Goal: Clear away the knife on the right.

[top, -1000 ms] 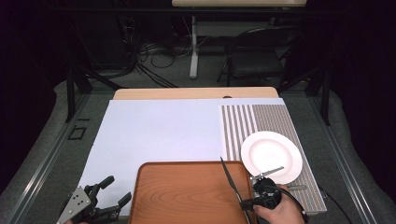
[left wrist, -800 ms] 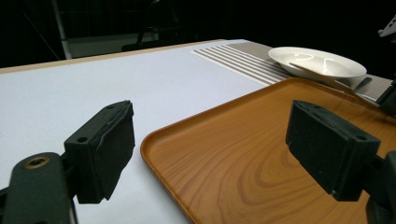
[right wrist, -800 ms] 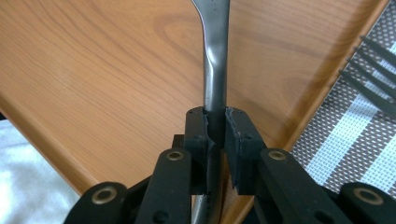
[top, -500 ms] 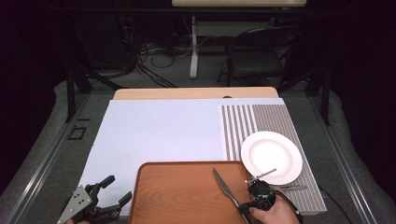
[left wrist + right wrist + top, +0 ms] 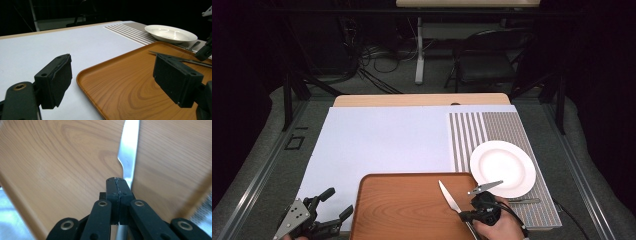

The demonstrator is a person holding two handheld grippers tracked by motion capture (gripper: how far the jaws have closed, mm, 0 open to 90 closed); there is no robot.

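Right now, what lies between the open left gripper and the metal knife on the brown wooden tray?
Only bare tray: in the high view nothing lies between left gripper and knife; the left gripper view agrees.

Lab-type recording room, dark. Far side: cable tangle [image 5: 377,57] on floor, stand leg [image 5: 419,50], black chair [image 5: 484,65]. Metal rails [image 5: 267,165] flank a table [image 5: 419,100] under a white sheet [image 5: 377,145]; staged place setting.

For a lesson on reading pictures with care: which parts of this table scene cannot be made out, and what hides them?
- Knife handle: high view, under the right hand-held gripper; right gripper view, behind the closed jaws.
- Fork: high view, its tip lies under the plate rim.
- Tray near edge: high view, cut off by the bottom edge.
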